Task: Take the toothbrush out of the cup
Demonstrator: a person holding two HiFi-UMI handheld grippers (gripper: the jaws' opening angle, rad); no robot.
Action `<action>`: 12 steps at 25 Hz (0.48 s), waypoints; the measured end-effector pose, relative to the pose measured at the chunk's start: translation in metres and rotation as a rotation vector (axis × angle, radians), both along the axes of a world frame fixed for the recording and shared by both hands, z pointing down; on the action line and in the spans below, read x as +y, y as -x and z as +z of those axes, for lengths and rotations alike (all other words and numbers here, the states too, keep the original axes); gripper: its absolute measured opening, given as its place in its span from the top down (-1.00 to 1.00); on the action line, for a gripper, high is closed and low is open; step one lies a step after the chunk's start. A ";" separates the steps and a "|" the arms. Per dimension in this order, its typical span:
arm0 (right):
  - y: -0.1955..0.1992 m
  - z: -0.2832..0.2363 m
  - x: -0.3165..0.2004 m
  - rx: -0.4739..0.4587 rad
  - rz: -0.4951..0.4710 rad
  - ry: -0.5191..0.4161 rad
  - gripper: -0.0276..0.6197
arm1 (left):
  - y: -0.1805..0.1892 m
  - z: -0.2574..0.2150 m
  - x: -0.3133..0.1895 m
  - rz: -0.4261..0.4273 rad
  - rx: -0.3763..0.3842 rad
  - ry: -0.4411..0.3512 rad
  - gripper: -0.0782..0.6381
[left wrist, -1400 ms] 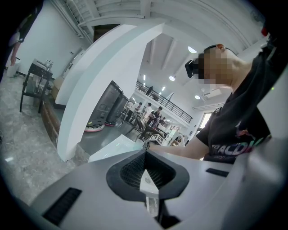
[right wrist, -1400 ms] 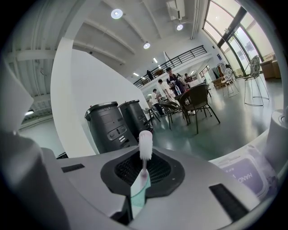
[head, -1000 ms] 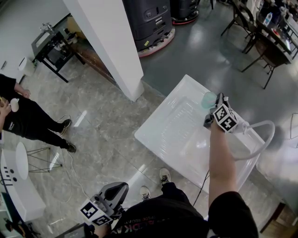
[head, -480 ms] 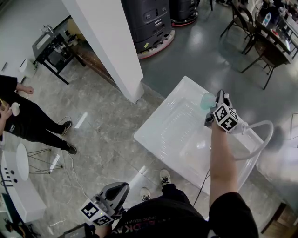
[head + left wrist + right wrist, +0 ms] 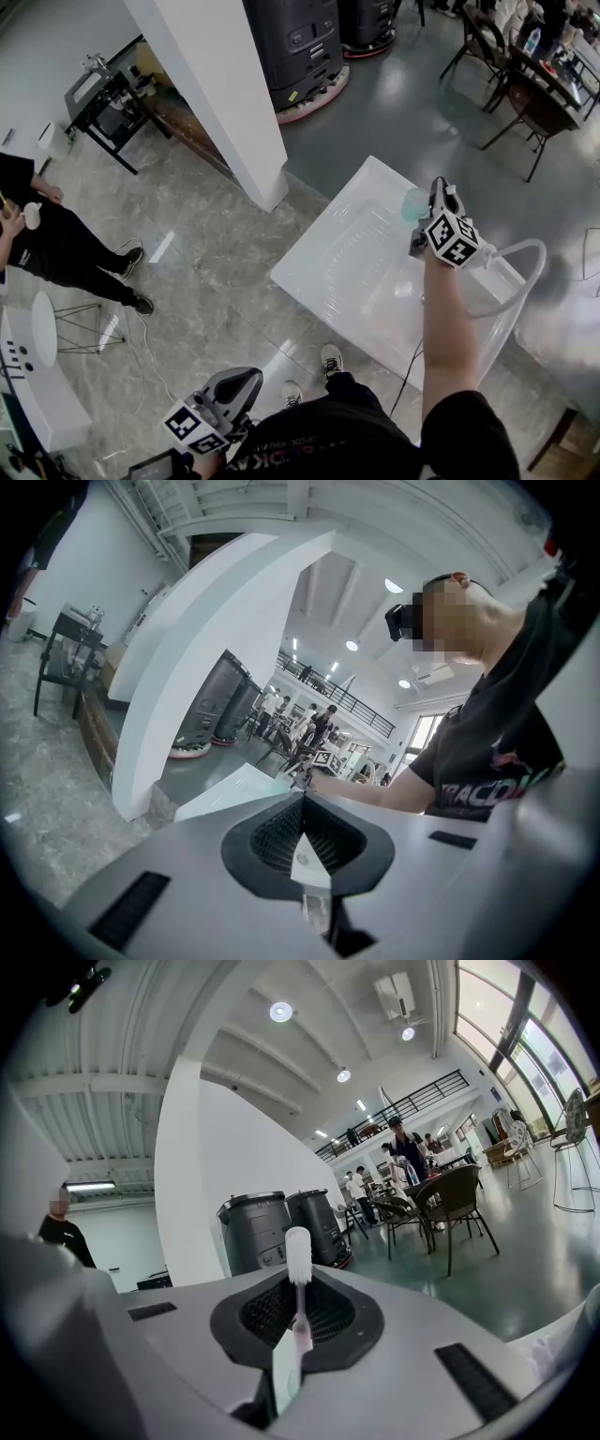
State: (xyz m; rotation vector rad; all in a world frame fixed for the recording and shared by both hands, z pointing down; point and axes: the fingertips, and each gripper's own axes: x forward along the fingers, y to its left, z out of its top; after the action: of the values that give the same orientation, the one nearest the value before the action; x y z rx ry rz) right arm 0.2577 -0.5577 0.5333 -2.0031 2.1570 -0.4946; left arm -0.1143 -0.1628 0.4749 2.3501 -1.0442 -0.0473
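In the right gripper view my right gripper (image 5: 297,1324) is shut on the pale handle of a toothbrush (image 5: 298,1252). Its white bristle head stands upright above the jaws, and no cup shows in that view. From the head view, the right gripper (image 5: 439,199) hovers over the far corner of the white basin (image 5: 347,262), just right of a translucent teal cup (image 5: 414,202) standing there. The toothbrush itself is too small to make out from above. My left gripper (image 5: 225,398) hangs low at the bottom left, far from the basin. Its jaws (image 5: 302,834) meet with nothing between them.
A white pillar (image 5: 220,94) rises behind the basin, with dark grey machines (image 5: 305,42) beyond it. Chairs and tables (image 5: 525,89) fill the top right. A white hose (image 5: 525,267) loops off the basin's right side. A person in black (image 5: 47,239) stands at the left.
My right gripper has lifted a little with the toothbrush, shifting slightly up in the head view. The cup stays on the basin. The left gripper has kept still.
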 end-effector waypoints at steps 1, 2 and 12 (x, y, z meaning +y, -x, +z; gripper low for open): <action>0.004 -0.004 0.002 0.009 -0.010 -0.008 0.89 | 0.001 0.000 0.001 0.003 0.001 -0.002 0.78; 0.008 -0.008 0.004 0.019 -0.018 -0.015 0.89 | 0.002 0.000 0.003 0.005 0.002 -0.004 0.78; 0.020 -0.050 0.035 0.108 -0.012 -0.077 0.89 | 0.017 -0.004 0.020 0.036 0.023 -0.027 0.78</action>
State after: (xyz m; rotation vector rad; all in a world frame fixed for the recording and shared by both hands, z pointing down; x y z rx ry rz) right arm 0.2380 -0.5227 0.4833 -2.0210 2.2144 -0.3059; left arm -0.1315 -0.1429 0.4712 2.3864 -0.9957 -0.0743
